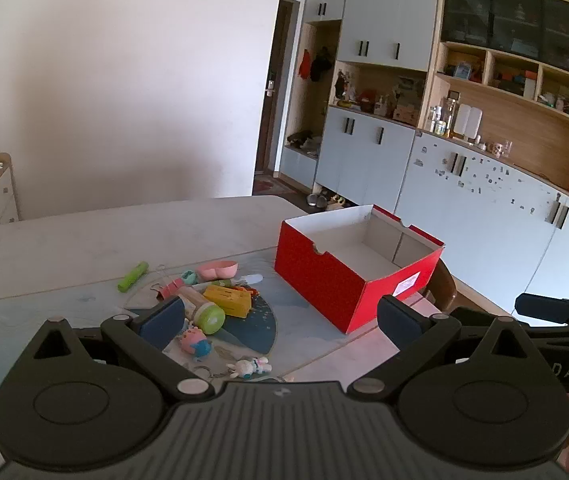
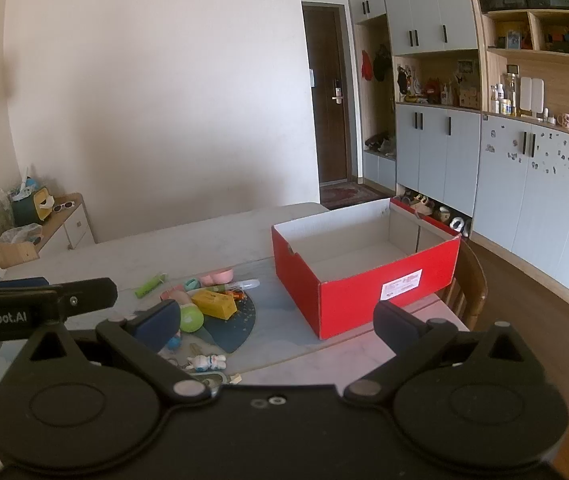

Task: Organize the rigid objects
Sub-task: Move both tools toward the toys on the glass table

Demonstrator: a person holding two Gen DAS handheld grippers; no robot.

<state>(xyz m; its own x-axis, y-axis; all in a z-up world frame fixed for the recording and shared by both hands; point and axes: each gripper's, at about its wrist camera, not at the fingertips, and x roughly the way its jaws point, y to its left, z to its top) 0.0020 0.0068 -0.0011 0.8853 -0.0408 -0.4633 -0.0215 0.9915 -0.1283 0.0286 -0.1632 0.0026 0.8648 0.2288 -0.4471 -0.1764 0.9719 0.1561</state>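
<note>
A red cardboard box [image 1: 324, 276] [image 2: 348, 300] with a white, bare inside stands open on the table. Left of it lies a pile of small things: a yellow block [image 1: 229, 300] [image 2: 214, 304], a wooden cylinder with a green cap [image 1: 204, 312], a green tube [image 1: 133, 277] [image 2: 149, 285], a pink dish [image 1: 217, 269], a pink and blue toy [image 1: 194, 342] and a white rabbit keyring [image 1: 249, 367] [image 2: 206, 362]. My left gripper [image 1: 280, 322] is open above the pile's near edge, holding nothing. My right gripper [image 2: 276, 322] is open too, in front of the box.
The things lie on a round blue mat [image 1: 252, 328] on the pale table [image 1: 104, 240]. A wooden chair [image 2: 468, 288] stands behind the box's right end. Cupboards and shelves [image 1: 464, 168] line the right wall. A low cabinet [image 2: 64, 220] stands far left.
</note>
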